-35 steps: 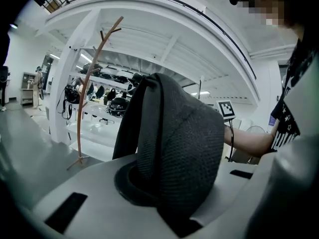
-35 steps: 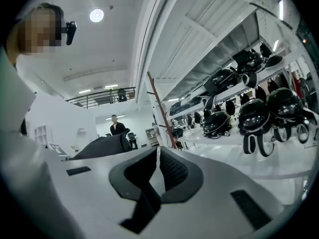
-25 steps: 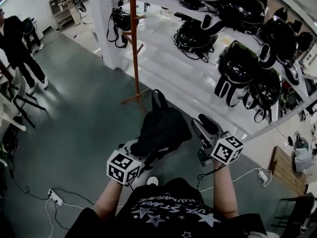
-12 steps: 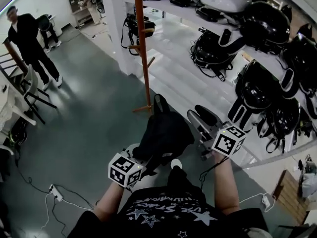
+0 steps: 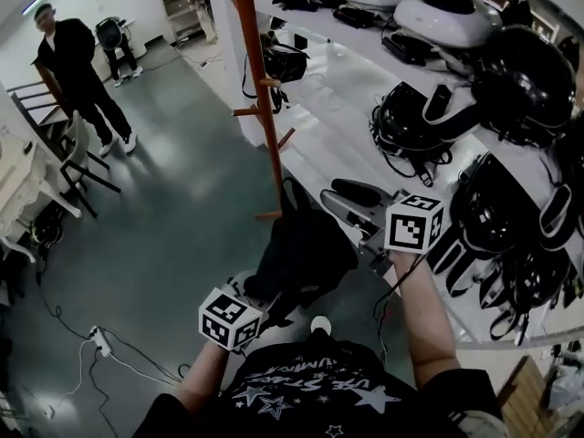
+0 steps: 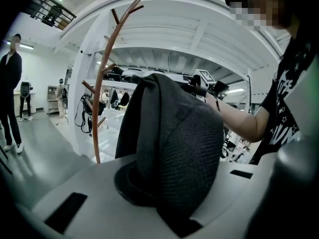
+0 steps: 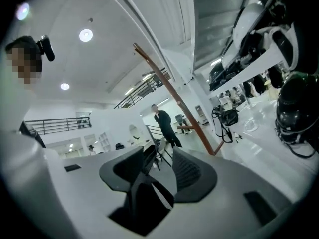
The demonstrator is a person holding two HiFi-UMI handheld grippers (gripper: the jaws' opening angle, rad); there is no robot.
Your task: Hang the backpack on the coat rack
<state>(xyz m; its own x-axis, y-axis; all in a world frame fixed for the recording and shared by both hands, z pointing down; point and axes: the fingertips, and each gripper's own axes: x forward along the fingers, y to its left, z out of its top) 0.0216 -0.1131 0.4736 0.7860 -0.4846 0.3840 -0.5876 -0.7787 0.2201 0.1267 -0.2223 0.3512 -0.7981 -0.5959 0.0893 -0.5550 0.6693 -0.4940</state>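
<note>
Both bare forearms (image 5: 429, 322) reach forward, the grey two-jaw left gripper (image 5: 257, 295) clamped tight on a black fabric backpack (image 5: 301, 254), the grey two-jaw right gripper (image 5: 342, 204) held level, its empty jaws wide apart, having just narrowed slightly.

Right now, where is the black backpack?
In the head view the backpack hangs low in the middle, held by the left hand-held gripper, just this side of the foot of the brown coat rack.

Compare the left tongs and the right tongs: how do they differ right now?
The left tongs are shut on the black backpack; the right tongs stand open and empty, having just closed slightly. In the head view the left tongs sit nearer the person, the right tongs farther forward. Both carry a marker cube.
</note>
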